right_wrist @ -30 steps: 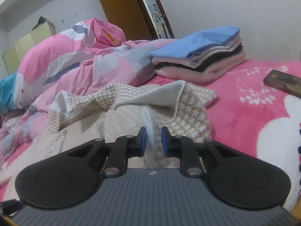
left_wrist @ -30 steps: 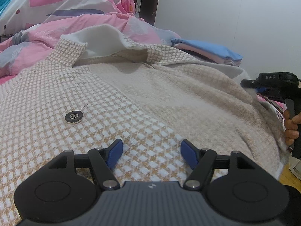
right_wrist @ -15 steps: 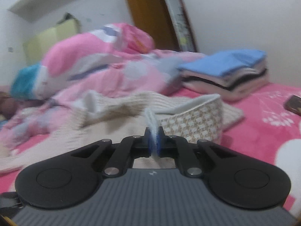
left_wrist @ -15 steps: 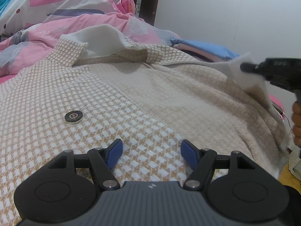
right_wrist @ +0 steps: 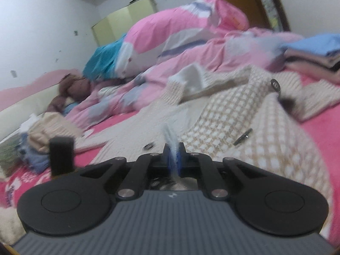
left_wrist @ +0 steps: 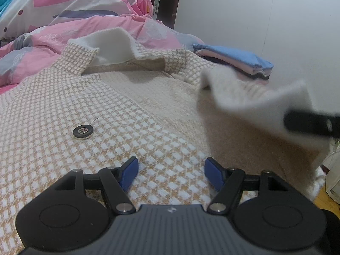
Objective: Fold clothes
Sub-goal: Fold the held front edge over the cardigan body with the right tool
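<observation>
A beige and white houndstooth knit jacket [left_wrist: 89, 106] lies spread on the bed, collar up at the far end, a black button [left_wrist: 83, 132] on its front. My left gripper [left_wrist: 170, 173] hovers low over the checked front panel, open, nothing between its blue pads. My right gripper [right_wrist: 172, 156] is shut on the jacket's white fuzzy edge [right_wrist: 170, 136]. In the left wrist view that gripper [left_wrist: 312, 125] shows blurred at the right, lifting the right front panel [left_wrist: 255, 97] over the jacket's middle. The jacket [right_wrist: 244, 123] fills the right wrist view too.
A pink patterned duvet [left_wrist: 70, 17] is heaped behind the jacket. A stack of folded clothes with a blue top [left_wrist: 235, 58] sits at the far right by the white wall. Loose clothes [right_wrist: 46, 133] lie on the pink sheet at left. The left gripper's black handle [right_wrist: 61, 155] stands at left.
My right gripper closed on the jacket's edge, then swung up and leftward, carrying the right panel over the jacket. The left gripper stayed still and open.
</observation>
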Available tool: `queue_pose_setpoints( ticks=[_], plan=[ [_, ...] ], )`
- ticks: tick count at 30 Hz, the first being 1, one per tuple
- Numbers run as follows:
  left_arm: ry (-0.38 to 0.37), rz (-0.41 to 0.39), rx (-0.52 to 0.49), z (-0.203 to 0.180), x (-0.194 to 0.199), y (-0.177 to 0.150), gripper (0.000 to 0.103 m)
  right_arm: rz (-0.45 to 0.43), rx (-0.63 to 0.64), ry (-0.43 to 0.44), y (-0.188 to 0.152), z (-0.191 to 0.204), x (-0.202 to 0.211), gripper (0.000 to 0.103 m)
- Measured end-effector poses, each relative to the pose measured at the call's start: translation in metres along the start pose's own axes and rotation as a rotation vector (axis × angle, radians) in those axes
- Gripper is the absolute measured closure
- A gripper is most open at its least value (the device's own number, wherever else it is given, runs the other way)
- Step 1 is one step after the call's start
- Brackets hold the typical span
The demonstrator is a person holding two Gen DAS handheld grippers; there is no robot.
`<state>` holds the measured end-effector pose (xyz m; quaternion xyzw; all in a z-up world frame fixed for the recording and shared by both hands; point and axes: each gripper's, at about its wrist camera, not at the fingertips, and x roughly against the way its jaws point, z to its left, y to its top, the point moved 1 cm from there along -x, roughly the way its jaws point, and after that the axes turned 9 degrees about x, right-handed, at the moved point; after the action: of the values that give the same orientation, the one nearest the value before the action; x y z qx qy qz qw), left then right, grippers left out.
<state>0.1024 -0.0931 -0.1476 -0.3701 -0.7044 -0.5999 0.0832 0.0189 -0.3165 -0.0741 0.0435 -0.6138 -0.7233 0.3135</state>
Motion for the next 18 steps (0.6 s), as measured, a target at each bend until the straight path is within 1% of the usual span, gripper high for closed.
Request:
queue_pose_setpoints(
  ticks=[3, 6, 18],
  plan=[
    [0.000, 0.000, 0.000, 0.000, 0.000, 0.000, 0.032, 0.028, 0.006, 0.007, -0.009, 0.011, 0.000, 0.099],
    [-0.001, 0.001, -0.001, 0.000, 0.000, -0.001, 0.032, 0.052, -0.012, 0.010, -0.017, 0.014, 0.003, 0.099],
    [-0.001, -0.001, -0.002, 0.001, 0.000, -0.001, 0.033, 0.089, -0.036, 0.025, -0.029, 0.014, 0.002, 0.099]
  ],
)
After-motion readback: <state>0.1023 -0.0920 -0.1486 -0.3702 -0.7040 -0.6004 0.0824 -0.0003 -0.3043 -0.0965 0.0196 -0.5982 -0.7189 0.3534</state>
